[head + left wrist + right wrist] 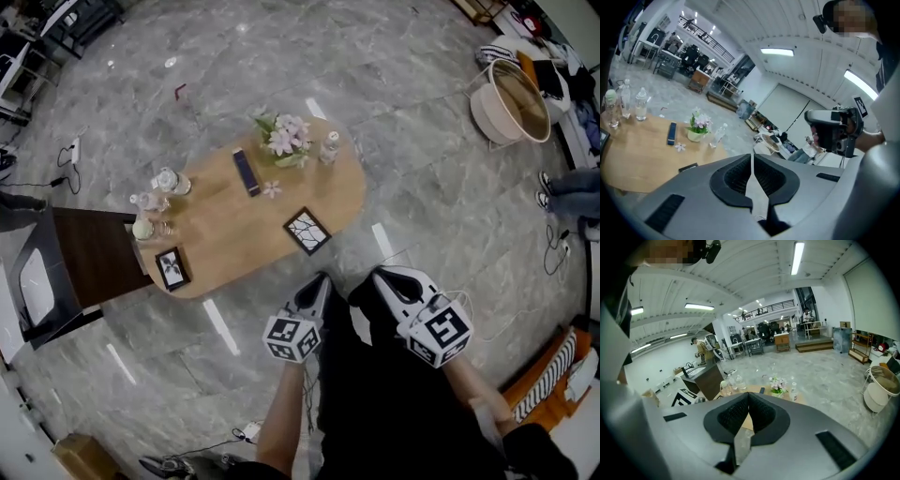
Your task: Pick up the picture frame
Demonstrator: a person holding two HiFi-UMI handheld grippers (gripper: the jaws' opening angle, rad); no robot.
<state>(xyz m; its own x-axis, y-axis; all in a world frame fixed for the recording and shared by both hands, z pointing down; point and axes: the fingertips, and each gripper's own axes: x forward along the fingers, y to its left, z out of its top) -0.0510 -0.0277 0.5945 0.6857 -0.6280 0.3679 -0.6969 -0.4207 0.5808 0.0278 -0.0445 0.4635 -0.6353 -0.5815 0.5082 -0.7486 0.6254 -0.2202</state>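
Pink flowers (286, 137) in pot (695, 136), picture frame (307, 231) apart

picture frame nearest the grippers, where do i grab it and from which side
The frame lies flat on the table, cornerwise, close to the near edge. Flat like that, only its rim offers a grip: probably pinch the near border, coming in low from the person's side. The left gripper and right gripper are both shut; open one first.

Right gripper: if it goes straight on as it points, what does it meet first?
Probably the wooden table, near the picture frame at its end. The right gripper aims down at it, with only air between. Depth is unclear.
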